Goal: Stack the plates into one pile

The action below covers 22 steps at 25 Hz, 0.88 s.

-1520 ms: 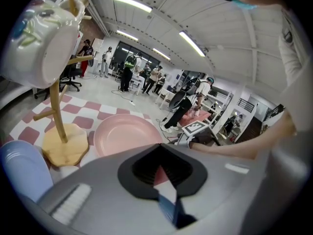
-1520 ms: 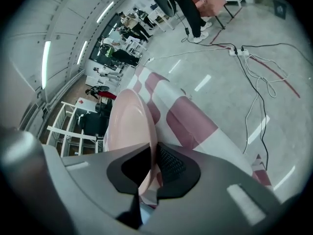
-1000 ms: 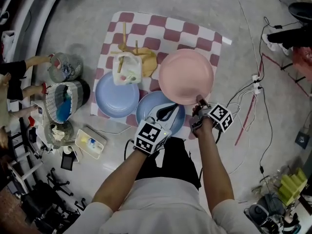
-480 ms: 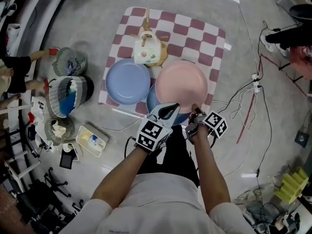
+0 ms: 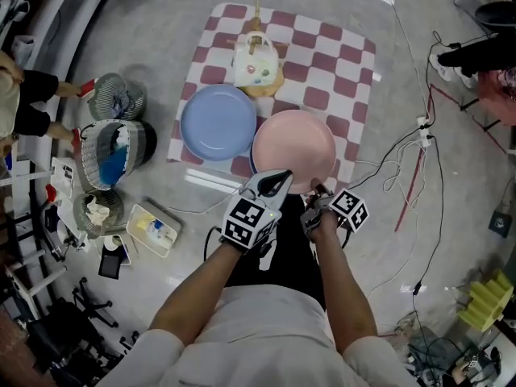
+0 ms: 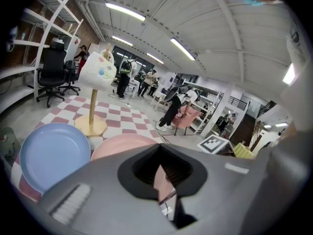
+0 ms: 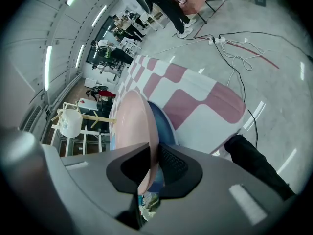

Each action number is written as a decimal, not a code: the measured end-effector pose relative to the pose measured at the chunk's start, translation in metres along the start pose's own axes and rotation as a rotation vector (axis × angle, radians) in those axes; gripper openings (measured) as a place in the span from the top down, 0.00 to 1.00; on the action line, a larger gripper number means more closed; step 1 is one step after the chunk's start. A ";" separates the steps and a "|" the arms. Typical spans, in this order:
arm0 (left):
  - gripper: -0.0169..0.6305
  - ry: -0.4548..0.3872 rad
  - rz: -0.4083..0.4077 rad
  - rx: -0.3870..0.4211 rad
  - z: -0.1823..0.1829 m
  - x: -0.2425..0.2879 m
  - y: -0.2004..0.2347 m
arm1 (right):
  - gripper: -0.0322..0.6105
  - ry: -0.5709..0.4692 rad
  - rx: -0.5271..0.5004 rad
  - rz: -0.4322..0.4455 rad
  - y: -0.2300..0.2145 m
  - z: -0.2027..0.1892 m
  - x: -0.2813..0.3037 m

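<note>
On the checkered cloth [image 5: 339,63], my right gripper [image 5: 316,190] is shut on the near rim of the pink plate [image 5: 294,147]. In the right gripper view the rim [image 7: 139,126] runs between the two jaws of my right gripper [image 7: 151,163]. The pink plate covers a blue plate, of which only a sliver [image 5: 252,166] [image 7: 164,129] shows. A second blue plate [image 5: 218,122] [image 6: 51,155] lies to its left. My left gripper [image 5: 280,176] [image 6: 160,168] is shut and holds nothing, just short of the pink plate's [image 6: 120,146] near-left edge.
A wooden mug tree with a white cup [image 5: 256,64] [image 6: 98,70] stands at the cloth's far side. Baskets [image 5: 113,156] and a small white tray [image 5: 151,230] sit on the floor to the left, beside a person [image 5: 24,103]. Cables [image 5: 403,160] run along the right.
The pink plate, held by my right gripper, has shifted left and nearer, from beside the near blue plate to over it. My left gripper moved along beside it, still shut.
</note>
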State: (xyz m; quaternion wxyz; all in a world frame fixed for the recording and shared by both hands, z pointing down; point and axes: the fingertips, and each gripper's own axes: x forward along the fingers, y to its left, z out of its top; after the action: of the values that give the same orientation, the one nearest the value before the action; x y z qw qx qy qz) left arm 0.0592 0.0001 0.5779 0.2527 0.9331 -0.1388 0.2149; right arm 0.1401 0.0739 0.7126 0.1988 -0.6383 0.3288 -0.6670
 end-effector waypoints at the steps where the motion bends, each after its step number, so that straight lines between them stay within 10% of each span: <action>1: 0.96 0.001 0.001 -0.001 -0.002 -0.002 0.000 | 0.89 0.000 0.003 0.002 -0.001 -0.002 0.001; 22: 0.96 0.001 0.043 -0.048 -0.029 -0.020 0.014 | 0.80 -0.030 -0.184 -0.138 -0.015 -0.006 -0.006</action>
State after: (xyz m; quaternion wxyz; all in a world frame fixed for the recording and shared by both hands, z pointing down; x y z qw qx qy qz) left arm 0.0272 0.0069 0.5966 0.2703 0.9236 -0.1636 0.2174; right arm 0.1372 0.0896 0.7188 0.0978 -0.6850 0.3409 -0.6365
